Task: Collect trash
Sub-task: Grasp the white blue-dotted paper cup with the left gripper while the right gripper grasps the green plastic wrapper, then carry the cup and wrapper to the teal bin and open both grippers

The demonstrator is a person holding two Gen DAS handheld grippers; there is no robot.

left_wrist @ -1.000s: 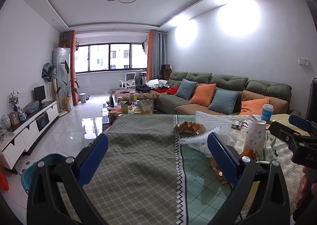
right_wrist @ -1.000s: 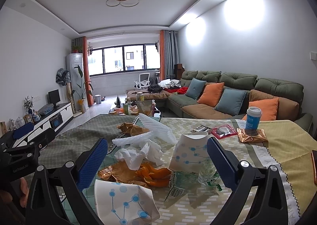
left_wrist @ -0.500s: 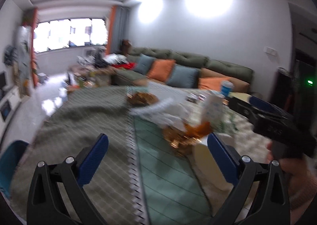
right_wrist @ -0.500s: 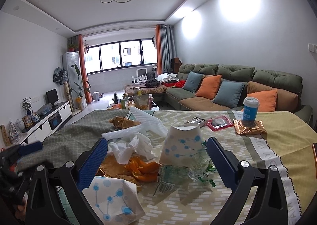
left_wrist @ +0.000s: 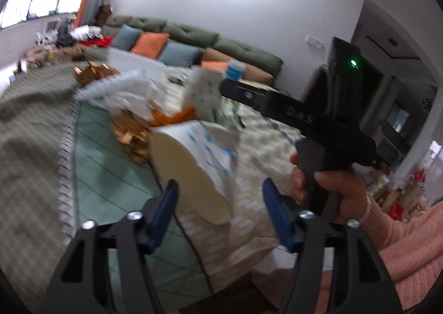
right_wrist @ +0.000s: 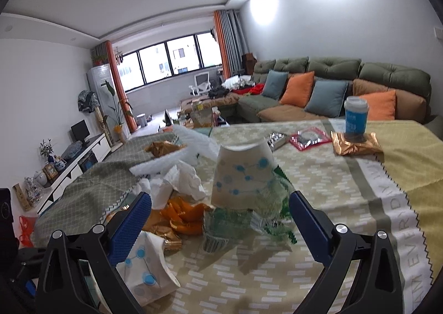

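Left gripper [left_wrist: 220, 204]: jaws closing around flattened paper cup [left_wrist: 191, 164], lower centre, pads apart; right gripper [right_wrist: 220, 218]: jaws apart, empty, before upturned cup [right_wrist: 242, 175]

The bench [right_wrist: 346, 203] was covered by patchwork cloths: grey-green lattice at nine o'clock, pale yellow-green brick pattern in the middle, mustard yellow at three o'clock, with a white lettered band between them. A heap of trash lay on it near the centre: an upside-down dotted paper cup [right_wrist: 241, 175], crumpled white tissue [right_wrist: 180, 183], orange peel [right_wrist: 185, 217] and a green-printed wrapper [right_wrist: 249, 219]. A second dotted paper cup [right_wrist: 146, 278] lay on its side at seven o'clock. Toward twelve o'clock sat a gold crumpled wrapper [right_wrist: 163, 148] and a white plastic bag [right_wrist: 191, 145]. At two o'clock a blue lidded cup [right_wrist: 355, 117] stood on a copper foil packet [right_wrist: 357, 145], with a red packet [right_wrist: 310, 138] just beside it.
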